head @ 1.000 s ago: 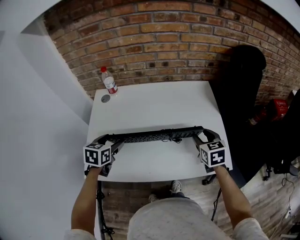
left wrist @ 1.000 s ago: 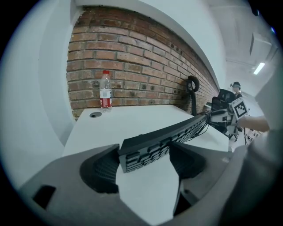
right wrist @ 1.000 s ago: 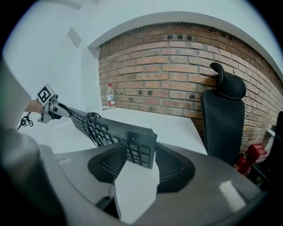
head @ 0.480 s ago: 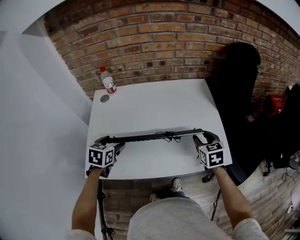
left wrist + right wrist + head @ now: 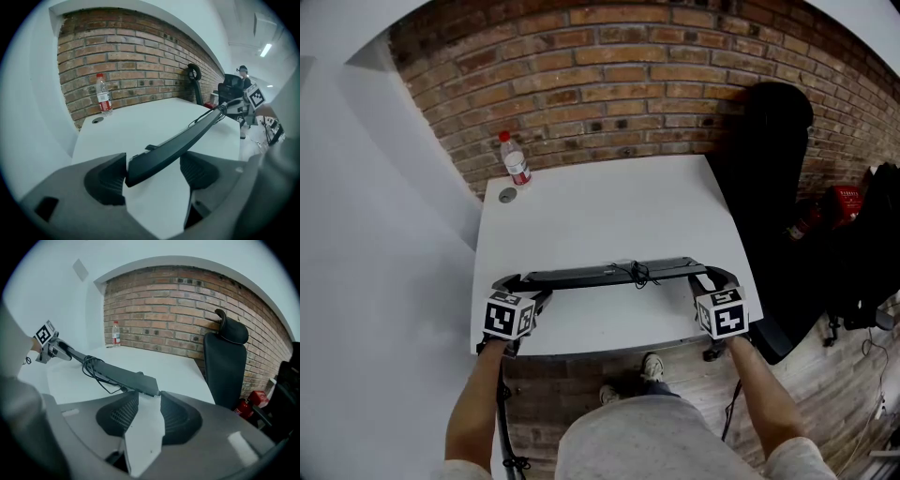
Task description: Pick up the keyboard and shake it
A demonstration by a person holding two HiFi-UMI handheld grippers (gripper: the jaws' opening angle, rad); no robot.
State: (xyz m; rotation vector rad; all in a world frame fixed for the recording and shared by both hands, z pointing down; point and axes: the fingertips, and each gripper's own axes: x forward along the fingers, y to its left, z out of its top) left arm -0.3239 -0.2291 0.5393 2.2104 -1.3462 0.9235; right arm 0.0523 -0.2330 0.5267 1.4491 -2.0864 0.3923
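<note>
White table (image 5: 600, 202) stands against a brick wall (image 5: 609, 84), with a water bottle (image 5: 517, 161) and a small grey disc (image 5: 507, 195) at its far left corner. Over the near edge, the black keyboard (image 5: 600, 275) stretches between both grippers, clear of the tabletop, with its cable (image 5: 637, 274) bunched at the middle. The left gripper (image 5: 153, 159) clamps the keyboard's left end. The right gripper (image 5: 149, 394) has just been closing its jaws, and they pinch the right end at their tips.
</note>
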